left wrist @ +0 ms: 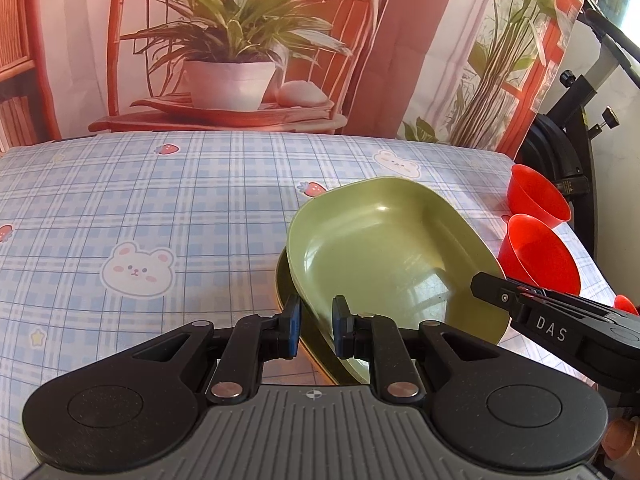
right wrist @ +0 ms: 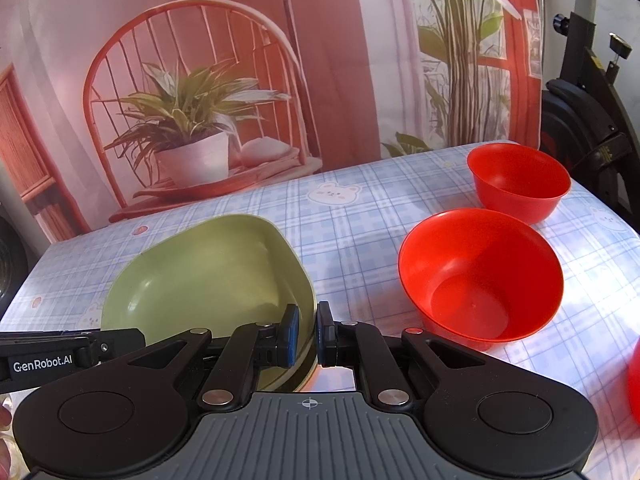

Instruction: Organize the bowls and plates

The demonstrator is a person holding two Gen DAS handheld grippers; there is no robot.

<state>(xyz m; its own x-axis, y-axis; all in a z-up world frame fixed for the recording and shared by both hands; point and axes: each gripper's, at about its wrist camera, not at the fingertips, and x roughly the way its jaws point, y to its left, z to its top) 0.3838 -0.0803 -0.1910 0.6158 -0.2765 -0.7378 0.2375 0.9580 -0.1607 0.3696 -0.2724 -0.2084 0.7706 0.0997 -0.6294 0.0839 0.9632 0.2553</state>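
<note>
Right wrist: right gripper [right wrist: 307,330] level, straddling green plate [right wrist: 208,280] rim

My left hand-held gripper [left wrist: 315,330] is matt black plastic with a ribbed grey base, bright metal pins at the joints and blue pads [left wrist: 295,330] that look rubbery. My right hand-held gripper [right wrist: 307,334] has the same finish. The green plate [left wrist: 384,256] is smooth and glossy, catching window reflections. The red bowls [right wrist: 480,276] look like smooth plastic with a soft sheen. The cloth [left wrist: 160,208] on the desk is a slick, shiny checked sheet. The backdrop [right wrist: 200,80] looks like printed fabric, matt and faintly creased.
</note>
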